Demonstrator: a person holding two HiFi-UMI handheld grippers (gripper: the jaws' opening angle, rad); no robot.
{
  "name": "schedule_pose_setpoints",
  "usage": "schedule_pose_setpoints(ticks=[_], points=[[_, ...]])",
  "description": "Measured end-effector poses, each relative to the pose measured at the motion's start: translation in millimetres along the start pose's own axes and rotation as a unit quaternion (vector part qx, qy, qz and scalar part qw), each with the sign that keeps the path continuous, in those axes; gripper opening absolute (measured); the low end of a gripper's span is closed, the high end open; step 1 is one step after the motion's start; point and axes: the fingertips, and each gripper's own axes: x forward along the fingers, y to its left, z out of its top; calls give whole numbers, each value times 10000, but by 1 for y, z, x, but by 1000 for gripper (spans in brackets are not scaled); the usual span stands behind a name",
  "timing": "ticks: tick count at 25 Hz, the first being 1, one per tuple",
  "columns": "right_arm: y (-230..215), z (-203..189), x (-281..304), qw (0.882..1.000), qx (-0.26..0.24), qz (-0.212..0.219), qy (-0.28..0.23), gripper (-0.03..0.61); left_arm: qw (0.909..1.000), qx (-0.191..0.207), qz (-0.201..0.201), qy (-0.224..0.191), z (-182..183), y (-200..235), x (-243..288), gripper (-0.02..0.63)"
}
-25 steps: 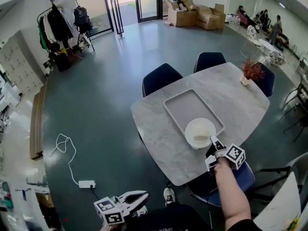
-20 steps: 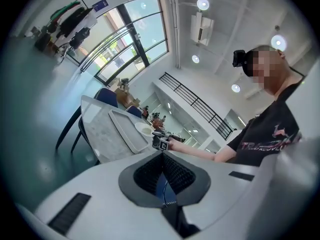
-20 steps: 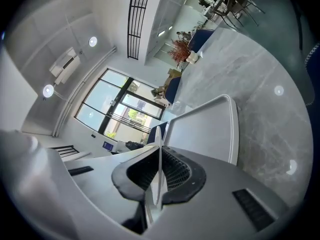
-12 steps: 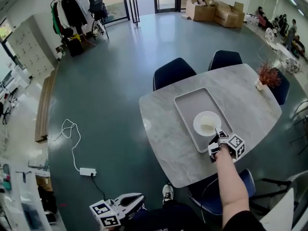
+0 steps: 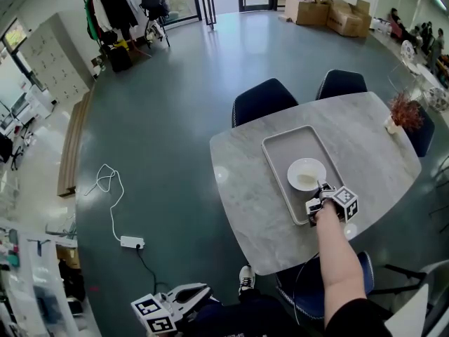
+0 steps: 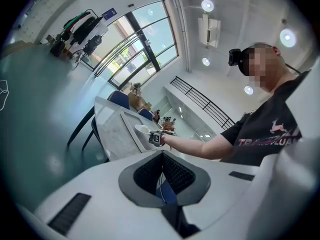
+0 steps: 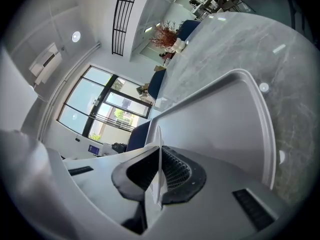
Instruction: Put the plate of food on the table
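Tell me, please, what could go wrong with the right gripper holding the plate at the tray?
The right gripper pinches only the thin near rim of the plate, so the plate may tip or slip and spill. The tray has a raised rim between the plate and the bare table; the plate could catch on it. The left gripper hangs shut, low and away, so nothing steadies the far side.

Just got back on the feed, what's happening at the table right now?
A person's right gripper is shut on the rim of the round white plate, which is over the rectangular grey tray on the grey marble table. Whether the plate rests on the tray or hangs just above it cannot be told. The left gripper hangs low beside the person, shut and empty.
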Motion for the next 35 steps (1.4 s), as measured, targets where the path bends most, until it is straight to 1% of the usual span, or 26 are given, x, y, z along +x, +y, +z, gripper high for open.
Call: schedule_pose_setpoints(ticks=[10, 16, 19, 22, 27, 29, 32, 35], points=[[-3, 3, 25, 9999, -71, -110, 31, 20, 9997, -199, 133, -108, -3, 6, -1, 6], [-7, 6, 32, 9997, -110, -200, 42, 20, 9993, -300, 137, -160, -3, 11, 2, 6], [-12, 7, 35, 9992, -212, -342, 62, 21, 9992, -339, 117, -168, -4, 14, 3, 6], [-15, 8, 37, 9972, -509, -522, 178, 21, 9993, -325, 82, -168, -2, 12, 5, 6], [-19, 7, 39, 9881, -1146, -908, 470, 29, 9990, -387, 90, -203, -6, 12, 7, 6], [-22, 7, 40, 9828, -1375, -1084, 582, 38, 9992, -348, 60, -199, -6, 10, 9, 6], [-28, 8, 40, 9716, -1770, -1367, 769, 51, 9992, -339, 46, -222, -7, 8, 11, 6], [-34, 8, 41, 9555, -2218, -1675, 988, 58, 9990, -372, 57, -249, -8, 9, 10, 6]])
